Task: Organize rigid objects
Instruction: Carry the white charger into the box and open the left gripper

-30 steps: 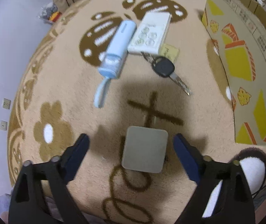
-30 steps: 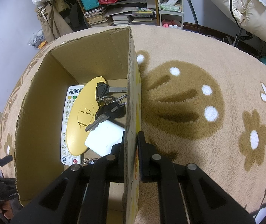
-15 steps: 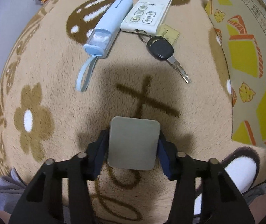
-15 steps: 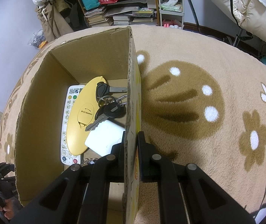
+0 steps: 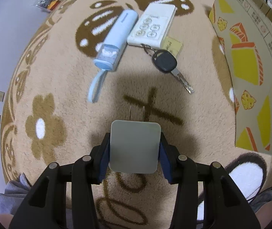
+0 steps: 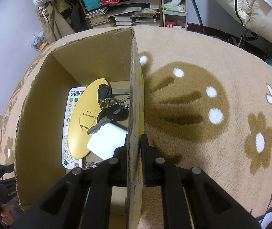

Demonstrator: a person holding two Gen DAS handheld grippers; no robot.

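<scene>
Left tongs [image 5: 134, 148] clamped on charger [image 5: 134, 146] — prongs forward; right tongs [image 6: 135, 148] on box wall [image 6: 134, 99].

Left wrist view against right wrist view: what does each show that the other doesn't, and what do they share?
Only the left wrist view shows the left claw shut on a grey plug adapter, plus a blue case, a white keypad remote and a black car key lying on the rug.

Only the right wrist view shows the right claw clamping the box wall, and the box contents: a yellow oval case, a long remote, keys.

Both show the cardboard box and the patterned rug.
</scene>
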